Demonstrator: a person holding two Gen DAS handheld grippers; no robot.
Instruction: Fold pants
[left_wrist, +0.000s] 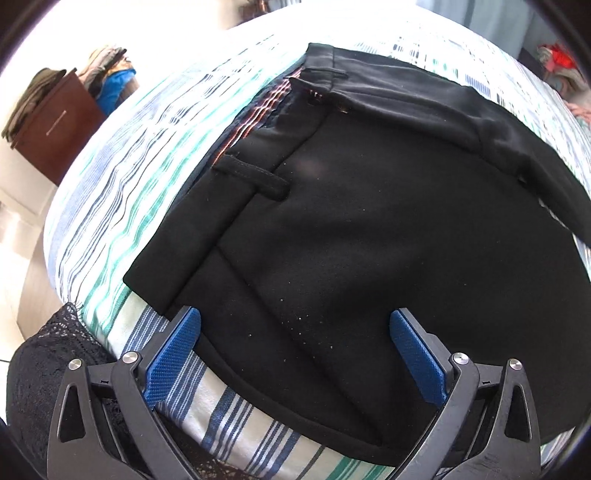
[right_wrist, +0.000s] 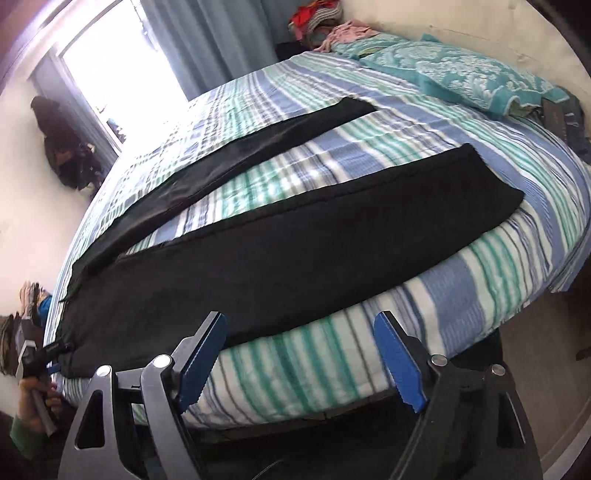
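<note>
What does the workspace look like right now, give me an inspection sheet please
Surface: bed with striped bedspread.
Job's things: black pants flat, unfolded, two legs spread apart; waistband at the left gripper's end.
Clutter: teal pillow; clothes pile at the far corner.
Grippers: left gripper open over the waist; right gripper open, nothing between its fingers.
Cables: nothing seen.
Surroundings: brown cabinet stacked with clothes, blue curtain.
</note>
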